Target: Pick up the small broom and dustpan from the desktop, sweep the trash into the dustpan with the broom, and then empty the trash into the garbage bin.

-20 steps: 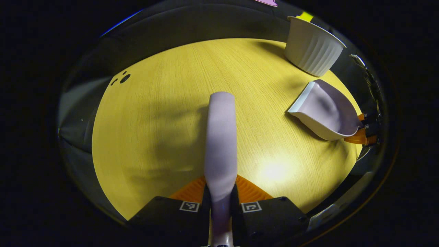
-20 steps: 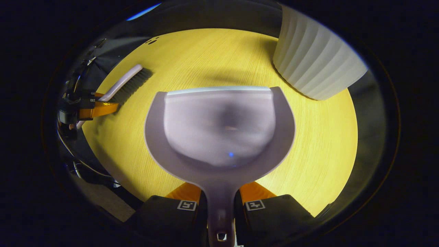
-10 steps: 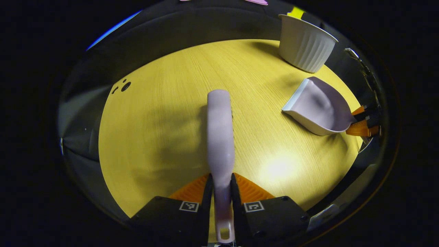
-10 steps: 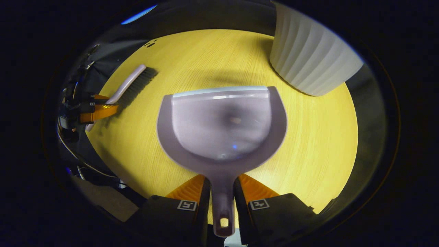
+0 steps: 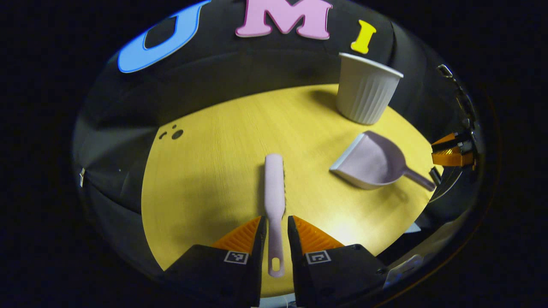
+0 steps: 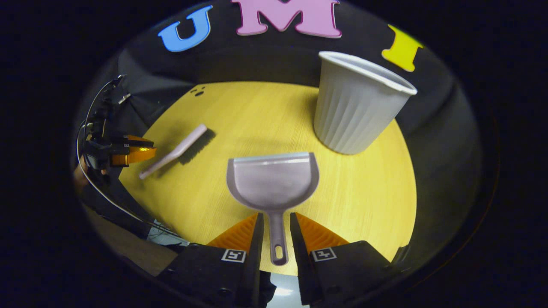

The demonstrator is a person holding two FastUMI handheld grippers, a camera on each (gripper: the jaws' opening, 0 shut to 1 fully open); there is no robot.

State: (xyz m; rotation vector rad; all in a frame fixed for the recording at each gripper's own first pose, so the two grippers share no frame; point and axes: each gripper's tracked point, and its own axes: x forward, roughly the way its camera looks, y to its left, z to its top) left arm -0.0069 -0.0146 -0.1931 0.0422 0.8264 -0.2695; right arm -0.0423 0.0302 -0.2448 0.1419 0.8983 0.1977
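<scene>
Both tools are down on the table now, where half a second ago you had each one clamped and up close. Your left tongs [image 5: 274, 226] stand apart, with the broom [image 5: 274, 192] handle lying loose in the gap; the fingers don't look to press on it. Same on the right: right tongs [image 6: 274, 222] apart, straddling the dustpan [image 6: 274, 182] handle without gripping.

Both tongs have pulled back toward your edge of the table, so each tool reads smaller and farther out than before.

Where things sit:
- Broom lies flat near the middle of the table, handle end toward the near edge.
- Dustpan lies to its right, mouth toward the far edge, handle reaching the near right edge.
- Garbage bin [image 6: 357, 107] stands upright at the far right edge of the table, just beyond the dustpan and apart from it.
- A few dark specks [image 5: 173, 134] near the far left edge; too small to tell if they're trash or marks.

My read: the dustpan looks empty and no obvious trash shows on the table, so the sweep and dump look finished, and this is the put-down. If so, nothing is left but to back clear without nudging either handle.
</scene>
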